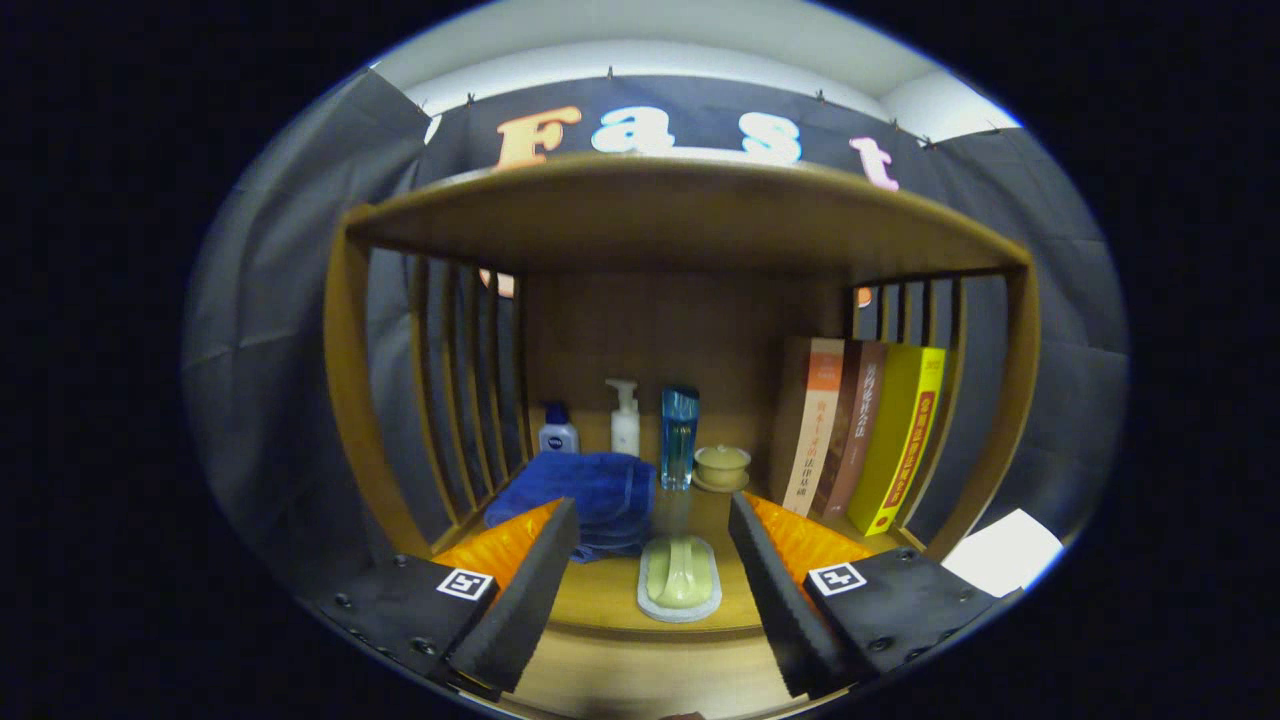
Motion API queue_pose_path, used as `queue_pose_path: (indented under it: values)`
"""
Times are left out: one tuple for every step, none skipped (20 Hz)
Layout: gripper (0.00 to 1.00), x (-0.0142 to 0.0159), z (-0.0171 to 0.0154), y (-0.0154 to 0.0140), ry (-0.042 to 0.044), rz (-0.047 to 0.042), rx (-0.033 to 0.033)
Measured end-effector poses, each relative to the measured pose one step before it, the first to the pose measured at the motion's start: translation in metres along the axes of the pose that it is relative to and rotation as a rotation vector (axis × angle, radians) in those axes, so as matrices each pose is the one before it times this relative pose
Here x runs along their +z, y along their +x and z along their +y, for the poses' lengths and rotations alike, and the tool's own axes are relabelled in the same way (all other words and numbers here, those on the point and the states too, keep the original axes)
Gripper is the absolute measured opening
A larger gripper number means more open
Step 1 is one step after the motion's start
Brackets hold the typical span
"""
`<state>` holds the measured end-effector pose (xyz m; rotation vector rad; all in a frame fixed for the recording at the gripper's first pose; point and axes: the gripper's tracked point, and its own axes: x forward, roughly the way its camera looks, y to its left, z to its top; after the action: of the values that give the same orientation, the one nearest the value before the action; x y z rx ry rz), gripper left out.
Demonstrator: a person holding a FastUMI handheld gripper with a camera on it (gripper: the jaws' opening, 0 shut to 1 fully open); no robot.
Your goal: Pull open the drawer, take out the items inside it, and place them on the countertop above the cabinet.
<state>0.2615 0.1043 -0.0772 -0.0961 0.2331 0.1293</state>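
Here, my claw [652, 580] hangs open and empty, level and aimed straight into the wooden open-fronted cabinet [690, 215], its fingers spread either side of a pale green spoon-shaped piece on a grey oval dish [679, 580] on the counter [610, 595]. The wooden drawer front [640, 680] lies just below the fingers, apparently shut, its contents hidden. My worry: the counter is crowded. A folded blue towel [585, 500] touches or nearly touches the left finger; a tall clear blue glass bottle [679, 435], a white pump bottle [625, 415], a small blue-capped bottle [558, 430] and a cream lidded cup [722, 465] stand beyond, upright books [865, 435] alongside. Any drift forward could topple them, and free landing space is scarce.
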Motion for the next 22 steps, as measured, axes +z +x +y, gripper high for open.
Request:
queue_pose_path:
  values:
    - [0.99,0.00435,0.00481,-0.0149,0.00855,-0.02901,0.01027]
    - [0.99,0.00248,0.00241,-0.01763,0.00545,-0.01787,0.00439]
    - [0.99,-0.00118,0.0013,-0.01843,0.00732,-0.01659,0.00475]
    - [0.99,0.0022,0.00165,-0.01666,0.00532,-0.03171,0.00438]
    - [0.99,0.00118,-0.00261,-0.01512,-0.00556,-0.02732,-0.00713]
    - [0.99,0.00297,-0.00324,-0.01673,-0.01307,-0.03192,-0.00564]
    - [0.99,0.00118,0.00108,-0.0166,-0.02283,-0.02771,0.00035]
    - [0.99,0.00166,-0.0008,-0.01584,-0.02134,-0.02612,-0.01126]
    - [0.99,0.00282,0.00131,-0.01774,-0.01123,-0.01543,0.0]
    - [0.99,0.00248,0.00634,-0.01286,-0.00839,-0.01235,0.00441]
    - [0.99,-0.00151,0.0055,-0.01305,0.00168,-0.00038,0.00598]
    - [0.99,-0.00354,0.00589,-0.01166,0.01528,0.00492,0.0065]
    - [0.99,-0.00585,0.00587,-0.00885,0.02104,0.00901,0.00954]
    - [0.99,-0.00811,0.00398,-0.00971,0.01745,0.01218,0.00722]
    - [0.99,-0.00997,0.00112,-0.00778,0.01477,0.01126,0.00166]
    - [0.99,-0.01266,-0.00037,-0.00659,0.0118,0.00898,-0.0025]
    - [0.99,-0.01419,-0.00285,-0.00306,0.00274,0.00909,-0.00919]
    - [0.99,-0.01458,-0.00623,-0.00331,-0.00287,0.01214,-0.01729]
    - [0.99,-0.01238,-0.00529,-0.00316,0.00107,0.0126,-0.01437]
    - [0.99,-0.01139,-0.00592,0.0001,0.00596,0.00792,-0.01518]
    - [0.99,-0.01076,-0.00644,0.00169,0.00837,-0.00005,-0.01273]
    - [0.99,-0.00812,-0.00516,0.00023,0.00689,-0.00465,-0.00802]
